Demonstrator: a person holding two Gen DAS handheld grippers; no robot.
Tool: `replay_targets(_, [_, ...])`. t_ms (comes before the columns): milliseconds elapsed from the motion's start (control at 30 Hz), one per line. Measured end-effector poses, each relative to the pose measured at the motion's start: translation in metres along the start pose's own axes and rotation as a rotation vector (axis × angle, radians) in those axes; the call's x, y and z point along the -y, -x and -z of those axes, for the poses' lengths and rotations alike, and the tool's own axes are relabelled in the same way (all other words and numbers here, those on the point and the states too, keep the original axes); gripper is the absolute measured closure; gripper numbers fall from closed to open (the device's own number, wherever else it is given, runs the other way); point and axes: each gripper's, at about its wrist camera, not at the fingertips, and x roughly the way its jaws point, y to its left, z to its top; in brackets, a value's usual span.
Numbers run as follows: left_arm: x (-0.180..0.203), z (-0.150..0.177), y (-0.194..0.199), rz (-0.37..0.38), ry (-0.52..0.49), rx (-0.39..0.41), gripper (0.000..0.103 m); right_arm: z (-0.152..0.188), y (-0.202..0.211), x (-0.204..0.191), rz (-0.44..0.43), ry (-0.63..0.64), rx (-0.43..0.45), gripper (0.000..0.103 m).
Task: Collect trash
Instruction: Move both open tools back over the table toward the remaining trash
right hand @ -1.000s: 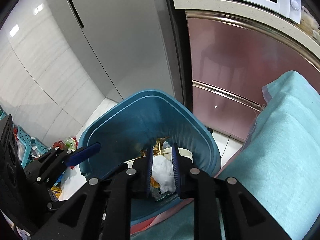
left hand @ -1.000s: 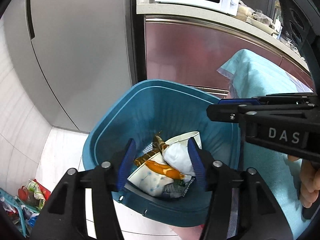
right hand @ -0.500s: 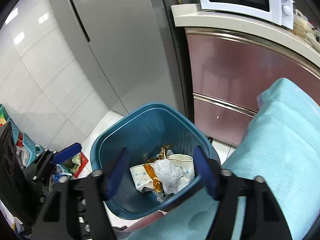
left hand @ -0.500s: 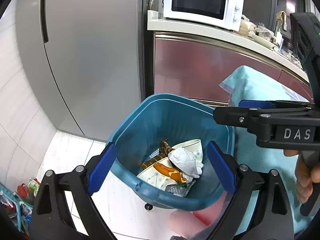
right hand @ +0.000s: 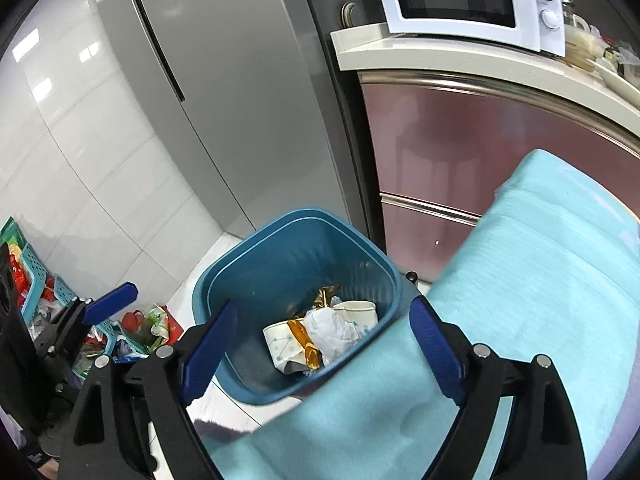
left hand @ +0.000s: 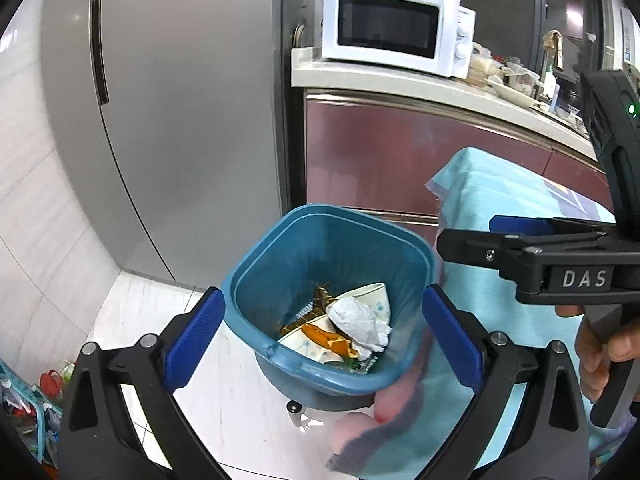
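On the white tiled floor [left hand: 240, 400], beside the tall grey refrigerator [left hand: 180, 120], stands a teal plastic waste bin [left hand: 276, 264] with a rounded square rim. At its bottom lies the collected trash: a crumpled white tissue [left hand: 360, 318], a crushed white paper cup with blue dots [left hand: 374, 296], an orange wrapper [left hand: 324, 336] and a strip of gold foil [left hand: 322, 294], all heaped together and touching.

The left tongs [left hand: 324, 336] hang above the bin with their blue-padded jaws spread wide, one pad on either side of the bin as seen from the left wrist; nothing is between them, and they have just been opening. The right tongs [right hand: 320, 340] are likewise wide apart and empty above the bin, their jaws having just been opening too. In the left wrist view the right tongs appear from the side at the right edge, gripped by a hand [left hand: 600, 344].

A light turquoise cloth [right hand: 540, 280] covers a surface just right of the bin. Behind it runs a pink-fronted cabinet [right hand: 460, 152] with a pale surface [left hand: 400, 80] carrying a white microwave oven [left hand: 396, 30]. At the far left, a turquoise plastic basket [right hand: 36, 276] holds colourful packets.
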Motion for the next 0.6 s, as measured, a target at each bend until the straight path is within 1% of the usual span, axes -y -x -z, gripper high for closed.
replay_targets(133, [0.015, 0.002, 0.018, -0.008, -0.018, 0.003, 0.006, 0.01, 0.019, 0.01, -0.004, -0.02, 0.03, 0.015])
replay_targets(300, [0.036, 0.005, 0.04, -0.004, -0.042, 0.016, 0.006, 0.025, 0.054, 0.021, -0.016, -0.038, 0.082, 0.013])
replay_targets(467, [0.058, 0.009, 0.061, 0.014, -0.068, 0.029, 0.006, 0.042, 0.09, 0.028, -0.02, -0.047, 0.136, 0.011])
replay_targets(600, [0.084, 0.014, 0.079, 0.039, -0.101, 0.04, 0.006, 0.058, 0.117, 0.032, -0.015, -0.049, 0.175, 0.01])
